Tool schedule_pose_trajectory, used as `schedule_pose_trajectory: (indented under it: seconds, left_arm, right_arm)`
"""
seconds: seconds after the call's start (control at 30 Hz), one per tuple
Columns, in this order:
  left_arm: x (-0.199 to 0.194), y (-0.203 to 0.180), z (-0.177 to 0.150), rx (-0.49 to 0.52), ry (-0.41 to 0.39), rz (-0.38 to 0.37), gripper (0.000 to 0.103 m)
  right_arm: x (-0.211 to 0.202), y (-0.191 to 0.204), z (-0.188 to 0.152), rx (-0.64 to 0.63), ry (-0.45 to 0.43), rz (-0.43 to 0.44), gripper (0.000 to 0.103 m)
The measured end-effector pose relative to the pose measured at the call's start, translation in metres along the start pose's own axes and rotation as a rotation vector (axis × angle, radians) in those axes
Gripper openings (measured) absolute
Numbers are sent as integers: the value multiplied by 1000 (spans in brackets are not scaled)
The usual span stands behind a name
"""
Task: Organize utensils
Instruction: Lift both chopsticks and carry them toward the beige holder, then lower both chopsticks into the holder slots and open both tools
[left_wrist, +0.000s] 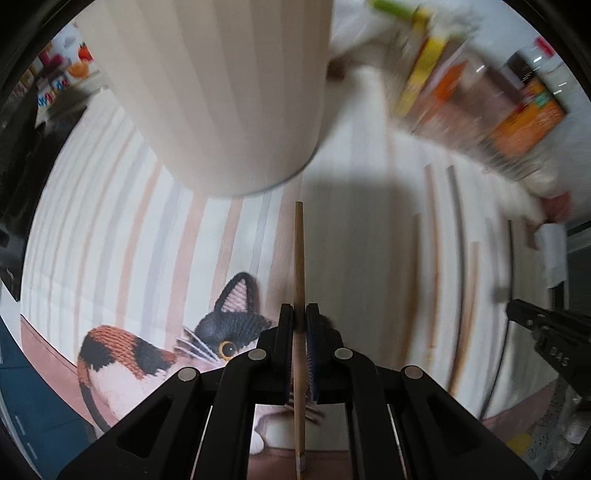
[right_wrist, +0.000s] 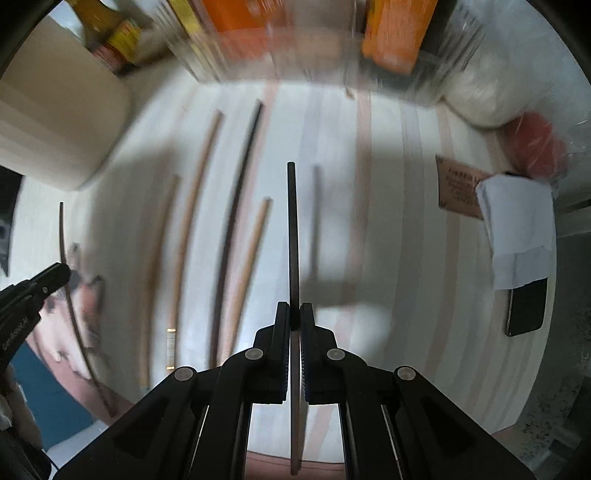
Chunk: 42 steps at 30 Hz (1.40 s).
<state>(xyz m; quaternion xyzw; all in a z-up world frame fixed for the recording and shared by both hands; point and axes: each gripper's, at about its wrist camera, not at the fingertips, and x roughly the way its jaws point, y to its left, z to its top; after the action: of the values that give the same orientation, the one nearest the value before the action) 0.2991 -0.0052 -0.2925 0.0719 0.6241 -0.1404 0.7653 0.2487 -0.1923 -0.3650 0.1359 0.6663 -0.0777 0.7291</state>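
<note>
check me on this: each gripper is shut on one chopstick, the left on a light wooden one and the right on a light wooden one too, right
Not quite. In the right wrist view the right gripper is shut on a dark chopstick, not a light wooden one. The left gripper does hold a light wooden chopstick.

Both cameras sit just behind their own jaws and look steeply down, close over the striped cloth (left_wrist: 229, 258). The left wrist view faces the cloth just beside the ribbed cream cup (left_wrist: 221, 92), which fills its top. The right wrist view has that cup (right_wrist: 62, 129) at its upper left. Both share the cloth, the cup and, probably, the blurred jars behind it.
</note>
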Motion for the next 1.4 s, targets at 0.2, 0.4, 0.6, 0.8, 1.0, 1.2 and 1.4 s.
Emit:
schedule_pose_trajectory:
  seconds: [0.2,0.4,0.6,0.8,1.0,1.2,1.4]
  left_arm:
    - [-62,-4,-1,12,-134,-32,4]
    - [-143,-3,16,11,-327,-78,4]
    - [-225,0,56,14,-492,-137,4]
    - [-286,20,105,-7,-611,-128,4]
    - [-292,46,144,-29,-607,-77,4]
    - [-266,58,157,-49,-546,-39,4]
    - [-241,60,164,-53,-472,-44,4]
  right_arm:
    - [-59,7,-14,-13,-166,86,5]
    - [-134,16,-6,-30,-380,158,5]
    - [-221,36,22,-69,-595,215,5]
    - [-297,66,62,-136,-734,288,5]
    - [-322,104,101,-183,-750,349,5]
    - [-302,139,129,-228,-677,382,5]
    - [-270,161,147,-259,-617,366,5]
